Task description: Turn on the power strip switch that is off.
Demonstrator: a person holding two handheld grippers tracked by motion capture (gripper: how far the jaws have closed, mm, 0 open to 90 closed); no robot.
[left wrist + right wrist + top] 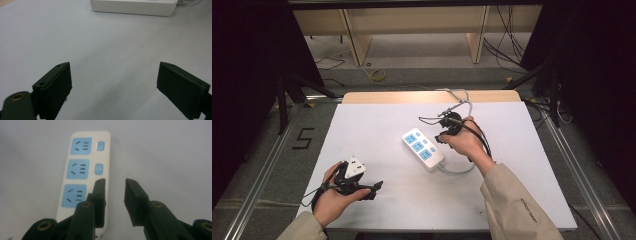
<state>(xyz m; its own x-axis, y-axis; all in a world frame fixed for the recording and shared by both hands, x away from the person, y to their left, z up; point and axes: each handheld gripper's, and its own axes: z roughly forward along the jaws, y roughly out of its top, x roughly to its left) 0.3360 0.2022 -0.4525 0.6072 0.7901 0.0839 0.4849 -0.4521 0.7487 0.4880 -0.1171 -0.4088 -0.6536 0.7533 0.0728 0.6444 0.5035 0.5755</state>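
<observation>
Power strip (423, 149): white, with three blue sockets and small blue switches beside them, it is lying flat near the middle of the worktop (377, 120), set at a slant in the high view. In my right gripper view (83, 170) I am seeing the sockets in a row running away from the camera, two switches showing to their right.

Cord: a white cord (457, 170) is leaving the near end of the strip and curling toward the person's right sleeve (512, 205).

Right gripper (443, 136): I am holding it just beside the strip's far right side, over the worktop. In its own view (113, 192) the fingers are standing narrowly apart with nothing between them; the left finger (99, 192) is overlapping the strip's right edge beside the nearest socket, and I cannot tell whether it is touching.

Left gripper (374, 189): I am keeping it low at the near left of the worktop, well apart from the strip. In its own view (113, 82) the fingers are standing wide, with bare worktop between them, and the strip's side (135, 6) is showing at the top edge.

Worktop: pale and flat, it is carrying the strip and its cord.

Floor: cables (377, 75) are lying beyond the far edge.
</observation>
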